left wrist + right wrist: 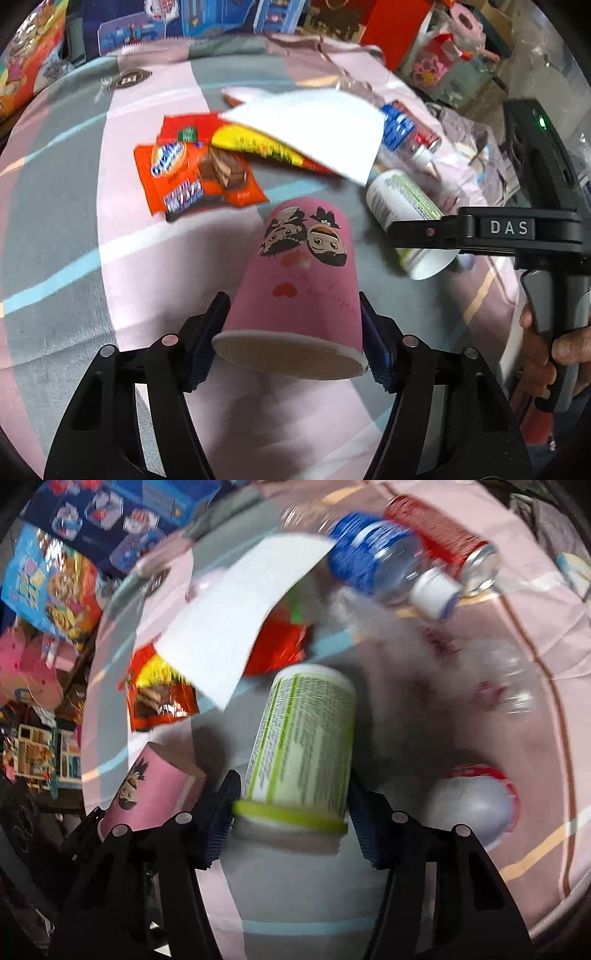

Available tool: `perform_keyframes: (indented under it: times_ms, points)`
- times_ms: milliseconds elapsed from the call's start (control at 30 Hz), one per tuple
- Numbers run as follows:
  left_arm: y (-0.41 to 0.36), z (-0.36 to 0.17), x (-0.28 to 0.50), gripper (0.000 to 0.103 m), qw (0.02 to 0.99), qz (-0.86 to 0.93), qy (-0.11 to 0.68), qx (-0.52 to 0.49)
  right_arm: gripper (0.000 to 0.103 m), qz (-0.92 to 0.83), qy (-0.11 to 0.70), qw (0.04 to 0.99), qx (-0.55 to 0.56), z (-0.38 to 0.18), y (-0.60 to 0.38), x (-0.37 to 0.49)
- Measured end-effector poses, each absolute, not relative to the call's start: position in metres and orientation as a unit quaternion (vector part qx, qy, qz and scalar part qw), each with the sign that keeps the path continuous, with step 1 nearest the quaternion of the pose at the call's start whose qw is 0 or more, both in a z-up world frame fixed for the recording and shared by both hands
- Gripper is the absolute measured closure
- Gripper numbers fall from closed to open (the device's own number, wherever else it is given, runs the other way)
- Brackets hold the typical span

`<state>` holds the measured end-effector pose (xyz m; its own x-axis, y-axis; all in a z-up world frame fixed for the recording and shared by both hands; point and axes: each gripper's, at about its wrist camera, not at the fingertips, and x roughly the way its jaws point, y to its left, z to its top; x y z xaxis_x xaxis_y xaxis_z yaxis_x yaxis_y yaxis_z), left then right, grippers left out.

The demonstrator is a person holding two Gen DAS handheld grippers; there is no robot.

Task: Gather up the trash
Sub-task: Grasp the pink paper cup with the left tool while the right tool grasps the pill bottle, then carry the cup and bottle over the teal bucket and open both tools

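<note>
The left hand-held gripper [295, 345] clasps a pink cartoon-printed paper cup [301, 284]; the right hand-held gripper [291, 818] clasps a green-labelled white plastic bottle [303, 746]. An orange snack wrapper [195, 173], white paper sheet [314, 129] and blue-labelled clear water bottle [384, 561] lie uncollected on the striped blanket [55, 258].

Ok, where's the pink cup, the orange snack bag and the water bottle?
pink paper cup [306, 280]: left wrist view, its printed side.
orange snack bag [192, 173]: left wrist view, its front.
water bottle [373, 554]: right wrist view, blue label.

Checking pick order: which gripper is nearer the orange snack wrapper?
Left. The left gripper, shut on the pink cup, sits just short of the orange snack wrapper. The right gripper, clamped on the green-labelled cup, is farther off, beyond the pink cup.
</note>
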<state>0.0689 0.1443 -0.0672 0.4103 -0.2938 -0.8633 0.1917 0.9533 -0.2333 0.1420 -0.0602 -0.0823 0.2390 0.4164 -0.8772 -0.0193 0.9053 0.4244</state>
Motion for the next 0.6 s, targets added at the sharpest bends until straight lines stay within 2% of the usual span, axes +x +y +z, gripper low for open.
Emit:
perform_keyframes:
  times_ms: [333, 600]
  points:
    - [0.109, -0.032, 0.077, 0.035, 0.846, -0.169, 0.504, -0.045, 0.05, 0.154, 0.547, 0.792, 0.223, -0.045, -0.119, 0.132]
    - [0.039, -0.012, 0.089, 0.035, 0.843, -0.204, 0.497, -0.017, 0.05, 0.13, 0.496, 0.819, 0.259, -0.022, -0.202, 0.115]
